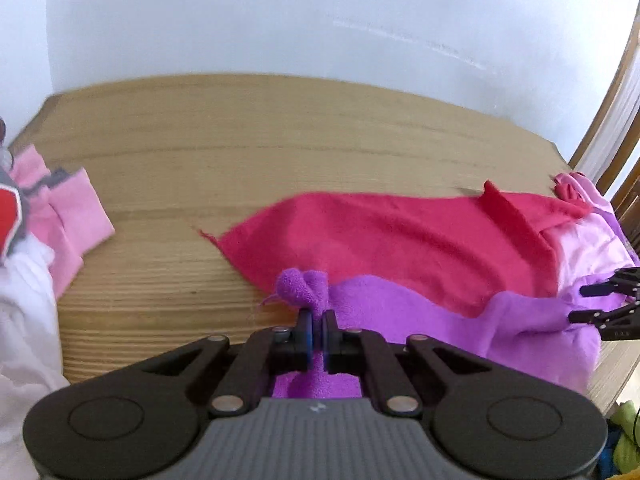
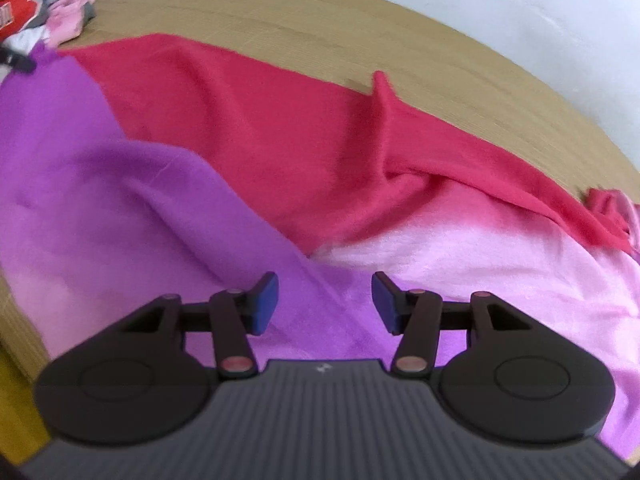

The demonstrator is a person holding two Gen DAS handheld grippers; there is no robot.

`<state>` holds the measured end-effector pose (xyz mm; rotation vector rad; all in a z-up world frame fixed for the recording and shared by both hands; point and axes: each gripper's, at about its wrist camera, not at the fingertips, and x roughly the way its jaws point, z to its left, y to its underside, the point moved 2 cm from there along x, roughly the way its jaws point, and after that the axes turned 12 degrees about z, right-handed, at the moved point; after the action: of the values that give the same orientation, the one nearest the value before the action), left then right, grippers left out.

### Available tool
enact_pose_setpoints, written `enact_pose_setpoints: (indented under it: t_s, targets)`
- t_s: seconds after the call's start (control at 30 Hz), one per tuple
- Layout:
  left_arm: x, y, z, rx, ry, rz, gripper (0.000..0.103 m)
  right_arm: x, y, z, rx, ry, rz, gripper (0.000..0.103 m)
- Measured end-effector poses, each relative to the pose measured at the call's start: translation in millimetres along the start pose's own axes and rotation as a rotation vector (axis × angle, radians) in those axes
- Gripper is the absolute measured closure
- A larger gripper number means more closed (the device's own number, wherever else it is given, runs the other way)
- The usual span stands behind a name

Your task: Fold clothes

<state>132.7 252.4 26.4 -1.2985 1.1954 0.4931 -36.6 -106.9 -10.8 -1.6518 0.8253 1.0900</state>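
- Cloth (image 1: 400,240), one long piece shading from purple through red to pale pink, spread across the wooden table (image 1: 240,140), red band toward the far side, purple band toward the near edge.
- Left gripper (image 1: 317,320) pinched tight on a bunched purple corner of the cloth, a small tuft poking up past the fingertips, more purple fabric showing between the finger bases.
- Right gripper (image 2: 325,300) hanging over the cloth where purple meets pale pink, jaws spread wide, nothing between the blue pads (image 2: 266,300); touching the fabric or just above it, cannot tell.
- Raised fold (image 2: 382,92) standing up in the red band near its far edge.
- Pile of other clothes (image 1: 60,208), pink, white, grey and red, at the left end of the table, apart from the cloth.
- White wall (image 1: 320,20) behind the table.
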Motion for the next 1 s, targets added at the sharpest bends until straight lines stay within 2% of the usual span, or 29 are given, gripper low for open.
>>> enact_pose_setpoints:
  t_s: [0.07,0.17,0.23,0.27,0.3,0.33,0.4,0.5,0.53,0.57,0.63,0.73,0.87,1.0]
  targets:
    - [-8,1,-2,-0.013,0.01,-0.024,0.098,6,-5,2,-0.029,-0.028,0.021,0.049]
    - [-18,4,-7,-0.017,0.014,-0.042,0.098,20,-11,13,-0.094,0.012,0.04,0.049]
    - [-26,11,-10,-0.01,0.005,-0.044,0.098,20,-12,14,-0.083,0.011,0.024,0.05]
    - [-27,14,-12,-0.011,0.01,-0.04,0.098,18,-12,13,-0.058,-0.016,0.031,0.061]
    - [-29,18,-13,-0.017,0.015,-0.032,0.097,15,-10,14,-0.043,-0.039,0.025,0.096]
    - [-30,21,-14,-0.021,0.018,-0.022,0.096,11,-9,15,-0.03,-0.061,0.016,0.099]
    - [-28,33,-16,-0.015,-0.006,0.009,0.093,-7,-1,21,-0.048,-0.064,-0.038,0.099]
    - [-19,46,-19,-0.014,-0.049,0.058,0.088,-32,13,31,-0.072,-0.117,-0.061,0.099]
    - [-16,48,-20,-0.017,-0.045,0.073,0.081,-39,19,35,-0.089,-0.131,-0.059,0.099]
    - [-12,49,-20,-0.022,-0.043,0.085,0.077,-45,26,40,-0.114,-0.135,-0.042,0.099]
    - [-8,51,-21,-0.022,-0.053,0.089,0.06,-52,43,46,-0.164,-0.133,0.009,0.099]
    - [0,49,-23,-0.019,-0.054,0.088,0.047,-52,61,51,-0.195,-0.114,0.08,0.099]
    - [9,42,-19,-0.03,-0.075,0.083,0.039,-50,75,54,-0.183,-0.058,0.127,0.099]
    - [12,40,-7,-0.062,-0.085,0.078,0.035,-52,75,58,-0.146,-0.028,0.102,0.099]
